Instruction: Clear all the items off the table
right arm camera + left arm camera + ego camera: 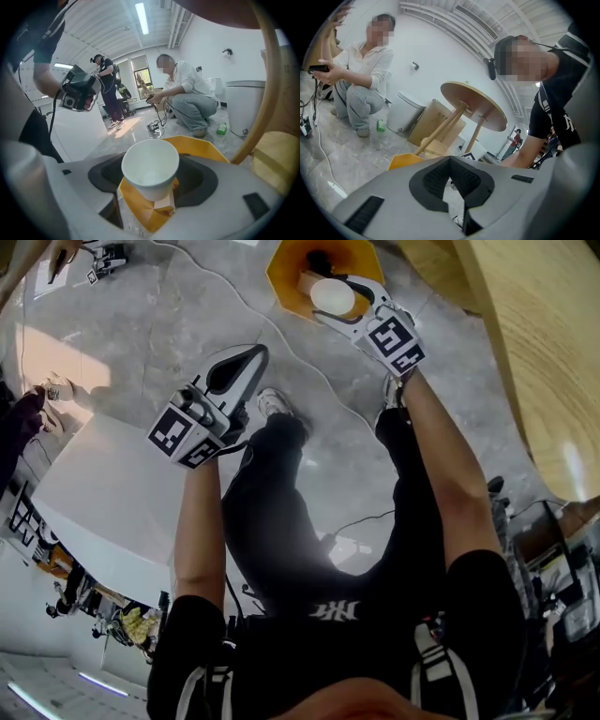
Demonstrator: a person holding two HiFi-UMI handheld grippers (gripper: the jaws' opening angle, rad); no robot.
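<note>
head view looks steeply down; all share the yellow bin (281,277).

My right tongs (337,307) grip 1 cup (150,165) directly above a bin (281,276) that stands on the floor (187,306). 1 small carton (164,205) lies in the bin, under the cup. My left tongs (253,354) hang to the left of the bin, pressed together on nothing, over the floor just beside my legs (272,484). Further left lies 1 tabletop (103,493). A round tabletop (534,352) stands right of the bin. Behind the bin a person (190,96) crouches, and to that person's right, on the floor, stand a small bottle (221,128) and then a waste can (246,108).
</note>
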